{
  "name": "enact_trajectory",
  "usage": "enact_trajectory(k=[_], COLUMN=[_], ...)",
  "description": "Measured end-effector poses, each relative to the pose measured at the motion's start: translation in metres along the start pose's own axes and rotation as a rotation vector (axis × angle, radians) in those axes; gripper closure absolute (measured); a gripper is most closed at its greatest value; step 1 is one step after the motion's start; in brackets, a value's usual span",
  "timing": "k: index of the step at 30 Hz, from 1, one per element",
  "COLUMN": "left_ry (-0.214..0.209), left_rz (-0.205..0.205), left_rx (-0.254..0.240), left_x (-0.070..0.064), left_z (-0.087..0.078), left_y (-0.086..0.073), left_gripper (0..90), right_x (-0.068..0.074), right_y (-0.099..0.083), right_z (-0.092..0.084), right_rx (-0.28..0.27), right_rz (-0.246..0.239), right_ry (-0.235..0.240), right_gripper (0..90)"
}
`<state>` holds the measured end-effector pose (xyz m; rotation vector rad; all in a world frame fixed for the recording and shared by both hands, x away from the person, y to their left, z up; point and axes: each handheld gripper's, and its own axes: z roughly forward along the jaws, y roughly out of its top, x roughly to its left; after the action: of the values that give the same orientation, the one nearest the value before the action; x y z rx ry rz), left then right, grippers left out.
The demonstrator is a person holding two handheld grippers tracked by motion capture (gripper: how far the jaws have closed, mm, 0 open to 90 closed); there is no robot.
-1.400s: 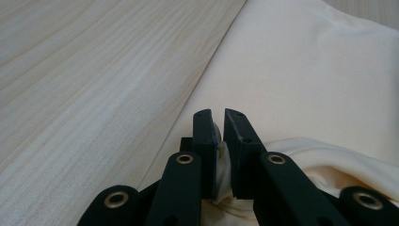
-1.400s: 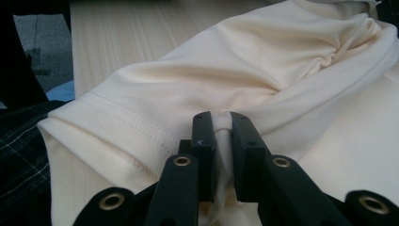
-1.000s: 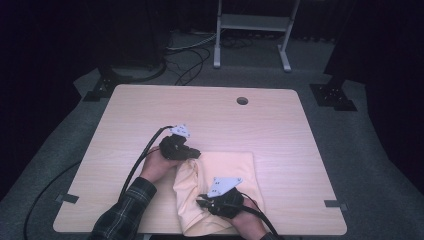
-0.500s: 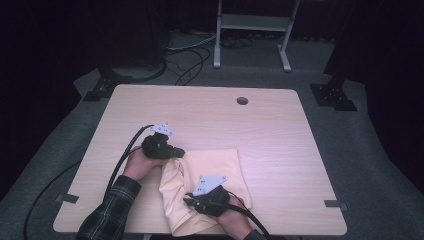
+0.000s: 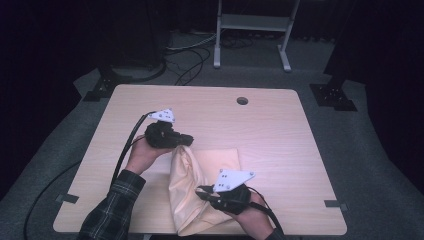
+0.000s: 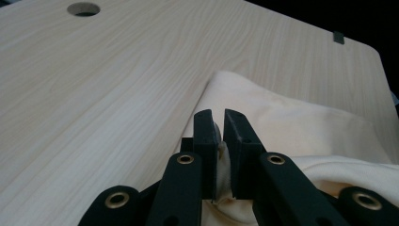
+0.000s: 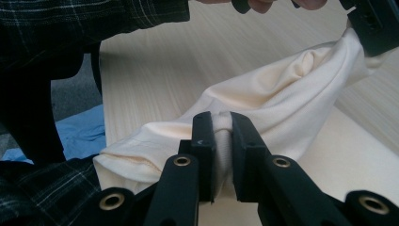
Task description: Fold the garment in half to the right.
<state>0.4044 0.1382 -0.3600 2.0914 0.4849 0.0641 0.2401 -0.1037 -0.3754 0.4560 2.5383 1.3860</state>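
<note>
Both the left gripper (image 5: 186, 141) and right gripper (image 5: 202, 191) are clamped on the cream cloth (image 5: 200, 175) near the table's (image 5: 280, 120) front edge, one side lifted, so the fold looks begun, hardly finished.

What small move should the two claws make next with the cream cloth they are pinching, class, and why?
Probably carry the lifted edge across toward the table's right side, to fold it over the flat part. The left claw and right claw are each shut on the cream cloth; the fabric between them hangs raised and bunched, while its right part lies flat on the table.
</note>
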Motion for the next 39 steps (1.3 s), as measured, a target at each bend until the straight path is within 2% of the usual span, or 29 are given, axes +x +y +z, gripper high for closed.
enact_trajectory(k=[6, 11, 17, 25, 31, 35, 39], left_ry=[-0.036, -0.056, -0.085, -0.111, -0.111, -0.117, -0.124], left_rz=[0.019, 0.012, 0.001, -0.023, -0.032, -0.031, -0.041], left_rx=[-0.016, -0.033, -0.031, -0.007, -0.004, 0.006, -0.005], left_x=[-0.006, -0.007, -0.007, -0.004, -0.004, -0.006, -0.005], left_z=[0.019, 0.038, 0.066, 0.095, 0.107, 0.113, 0.114], left_y=[0.012, 0.017, 0.016, 0.005, 0.001, 0.000, -0.001], left_gripper=[83.9, 83.7, 83.4, 82.1, 73.1, 64.6, 57.0], right_x=[-0.004, -0.009, -0.016, -0.030, -0.036, -0.039, -0.042], right_y=[-0.008, -0.011, -0.023, -0.055, -0.070, -0.076, -0.079], right_z=[-0.022, -0.037, -0.045, -0.044, -0.039, -0.039, -0.039], right_rx=[0.001, -0.008, 0.012, 0.051, 0.071, 0.075, 0.072], right_rz=[-0.004, 0.002, 0.004, 0.061, 0.098, 0.113, 0.134], right_ry=[-0.035, -0.056, -0.091, -0.100, -0.091, -0.102, -0.104], right_gripper=[81.6, 81.5, 81.5, 81.3, 79.4, 71.9, 62.8])
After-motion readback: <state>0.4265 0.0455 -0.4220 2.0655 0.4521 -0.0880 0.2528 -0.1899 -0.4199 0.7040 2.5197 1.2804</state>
